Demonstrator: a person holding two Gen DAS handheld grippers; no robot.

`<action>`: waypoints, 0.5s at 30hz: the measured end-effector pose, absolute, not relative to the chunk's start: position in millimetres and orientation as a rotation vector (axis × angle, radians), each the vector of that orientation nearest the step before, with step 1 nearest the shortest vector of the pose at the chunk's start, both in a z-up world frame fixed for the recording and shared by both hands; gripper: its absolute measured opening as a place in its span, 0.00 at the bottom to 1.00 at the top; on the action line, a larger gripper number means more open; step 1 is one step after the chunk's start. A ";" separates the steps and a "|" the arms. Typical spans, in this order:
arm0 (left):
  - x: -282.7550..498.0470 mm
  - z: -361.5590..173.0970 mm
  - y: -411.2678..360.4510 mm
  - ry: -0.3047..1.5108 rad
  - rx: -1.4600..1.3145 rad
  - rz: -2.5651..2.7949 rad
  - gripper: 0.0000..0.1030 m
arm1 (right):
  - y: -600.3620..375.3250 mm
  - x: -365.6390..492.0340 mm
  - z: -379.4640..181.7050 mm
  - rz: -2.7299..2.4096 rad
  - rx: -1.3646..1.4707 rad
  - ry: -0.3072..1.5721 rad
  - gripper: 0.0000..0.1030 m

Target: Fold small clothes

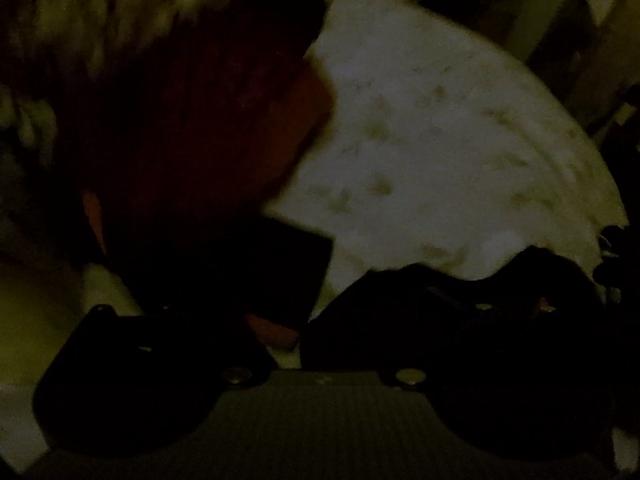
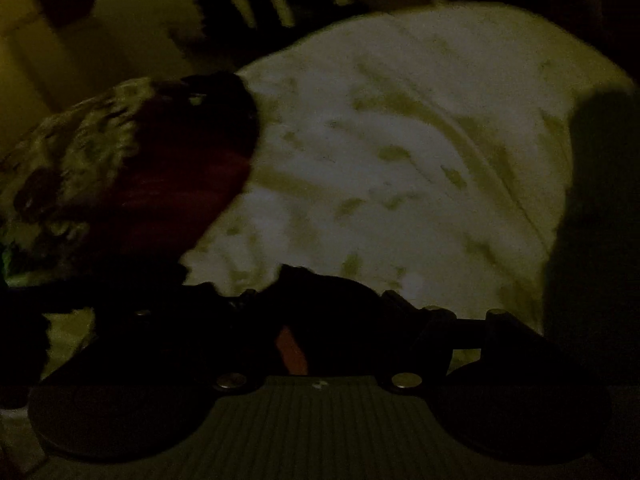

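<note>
Light: very dim in both views; I read little detail.
Left tool (image 1: 300, 320): dark fingers low in my view, tips close together over dark red fabric; an orange-red strip shows between them. I cannot tell whether it is clenched.
Right tool (image 2: 292, 320): fingers near, an orange-red strip between them; grip state I cannot tell.
Garment (image 1: 192, 140): dark red cloth with a pale patterned part, left of my left view, running down to the tool; in the right view it lies at left (image 2: 168, 168).
Sheet (image 1: 440, 152): pale, mottled surface under the garment, filling centre and right of both views.
</note>
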State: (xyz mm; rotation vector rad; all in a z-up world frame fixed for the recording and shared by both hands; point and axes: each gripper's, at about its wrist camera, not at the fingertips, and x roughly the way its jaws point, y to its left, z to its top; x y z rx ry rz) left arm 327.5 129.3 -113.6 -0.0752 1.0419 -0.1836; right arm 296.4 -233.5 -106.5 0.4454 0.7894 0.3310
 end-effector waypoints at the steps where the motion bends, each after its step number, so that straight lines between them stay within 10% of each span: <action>1: 330.1 -121.7 133.9 1.072 -0.139 -0.225 1.00 | -234.1 302.3 -113.9 0.334 0.451 0.798 1.00; 4: 327.5 -135.9 135.1 1.103 -0.192 -0.287 1.00 | -221.9 318.4 -132.5 0.332 0.363 0.854 1.00; 6: 324.7 -142.0 126.1 1.122 -0.092 -0.300 0.90 | -216.4 324.2 -142.2 0.366 0.364 0.882 0.68; 7: 323.4 -143.4 121.0 1.129 -0.046 -0.333 0.72 | -217.1 323.7 -144.2 0.398 0.388 0.887 0.25; 10: 319.7 -148.7 116.5 1.169 -0.001 -0.391 0.07 | -222.8 323.8 -146.8 0.444 0.447 0.906 0.14; 15: 329.8 -120.3 112.9 1.049 0.060 -0.330 0.07 | -235.4 317.7 -124.4 0.352 0.427 0.771 0.11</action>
